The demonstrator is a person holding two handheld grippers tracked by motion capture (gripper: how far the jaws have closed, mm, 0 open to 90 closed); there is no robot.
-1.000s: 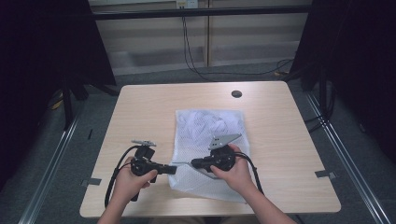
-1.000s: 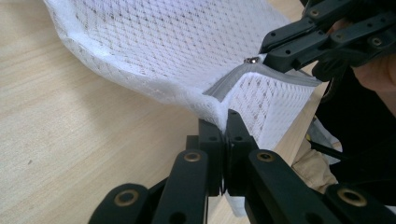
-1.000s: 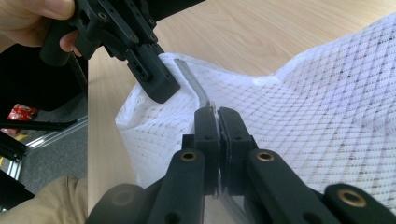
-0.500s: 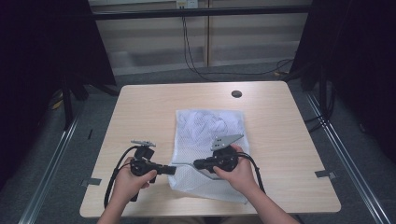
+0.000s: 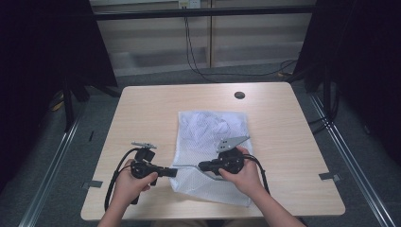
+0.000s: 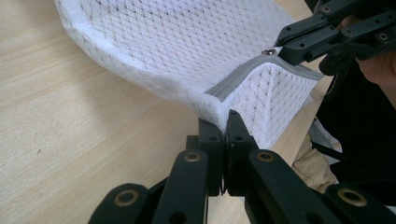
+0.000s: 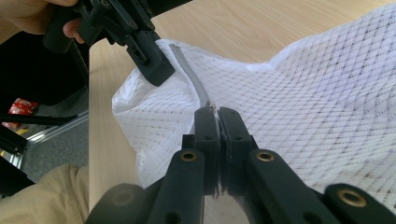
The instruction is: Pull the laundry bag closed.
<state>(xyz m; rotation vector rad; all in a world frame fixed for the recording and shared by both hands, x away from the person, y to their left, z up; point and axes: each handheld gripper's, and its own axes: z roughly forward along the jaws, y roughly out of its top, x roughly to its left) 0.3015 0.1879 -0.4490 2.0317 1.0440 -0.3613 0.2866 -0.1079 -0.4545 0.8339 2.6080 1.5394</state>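
A white mesh bag (image 5: 213, 135) with a grey zipper (image 6: 239, 77) lies on the wooden table (image 5: 142, 118), its near left corner lifted. My left gripper (image 5: 174, 171) is shut on that corner's edge by the zipper's end; in its own view the pinch (image 6: 226, 122) is just below the mesh (image 6: 187, 51). My right gripper (image 5: 200, 166) is shut on the zipper pull, seen at its tips (image 7: 217, 111). The zipper (image 7: 189, 77) runs from there to the left gripper (image 7: 156, 65). From the left gripper view, the right gripper (image 6: 282, 48) holds the metal pull.
A round black grommet (image 5: 239, 95) sits near the table's far edge. The bag's far half holds bunched white fabric (image 5: 208, 124). The table's near edge (image 5: 213, 215) is close behind both hands. Cables trail from each gripper.
My right gripper has shifted slightly right, away from the left one, and a short stretch of zipper now shows taut between them. The left gripper has stayed put.
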